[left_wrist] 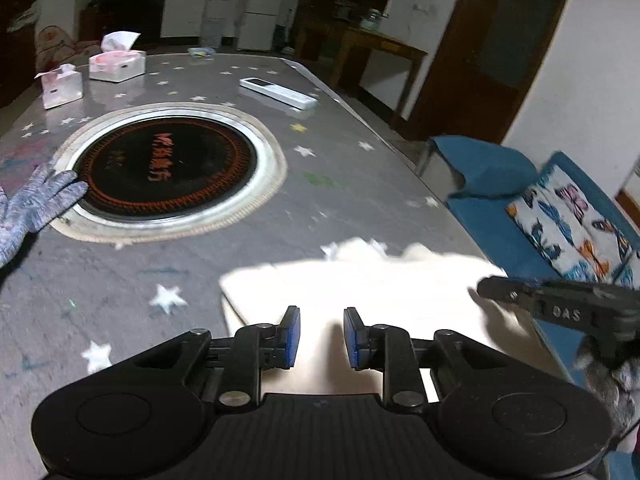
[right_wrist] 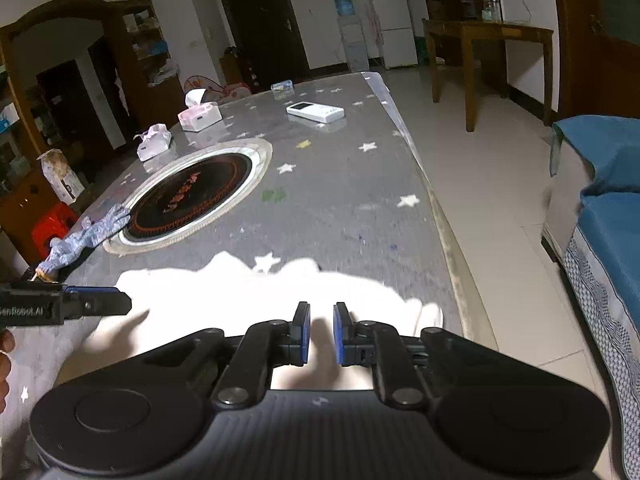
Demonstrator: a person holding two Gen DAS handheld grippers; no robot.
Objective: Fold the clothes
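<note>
**White garment flat at the near counter edge, both jaws narrow and empty**

Lying on the star-patterned counter [right_wrist: 352, 200], close to its near right corner: a white garment [left_wrist: 360, 288], overexposed, folds unreadable. Above it, left gripper [left_wrist: 322, 338], jaws narrowly parted, nothing between the blue pads. Right gripper [right_wrist: 322, 334], jaws nearly shut, also empty over the cloth. Each gripper visible at the edge of the other's view, flanking the garment.

Risks, as a judgement: narrow jaws likely to pinch a single layer or miss the hem; glare hiding the edges; a pull toward the corner apt to drag cloth off the counter. A knitted glove [right_wrist: 96, 228] by the round inset hotplate [right_wrist: 192, 196], well apart, no obstacle.
</note>
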